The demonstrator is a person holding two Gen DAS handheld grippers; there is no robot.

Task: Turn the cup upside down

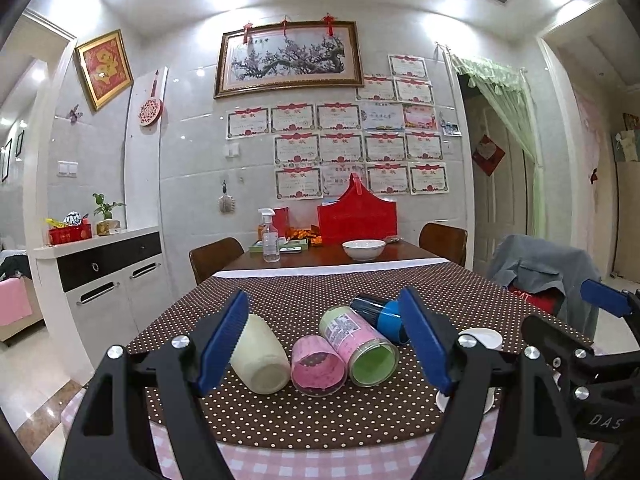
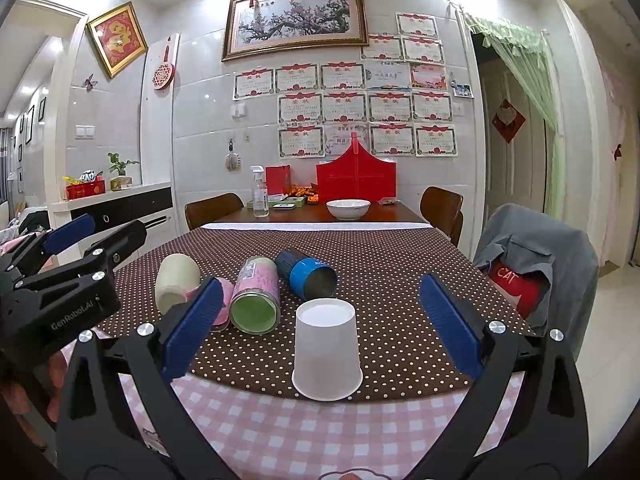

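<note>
white cup already mouth-down, axis vertical, near table edge | dead ahead of my right gripper, jaws spread, not touching | left gripper spread, faces four cups lying on sides | right nearer; looks done, I think

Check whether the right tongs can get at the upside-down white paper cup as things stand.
Probably yes. The right tongs stand open, and the white paper cup sits rim-down between the blue fingers near the dotted brown tablecloth's edge. The lying cans are behind it, not in the way.
</note>
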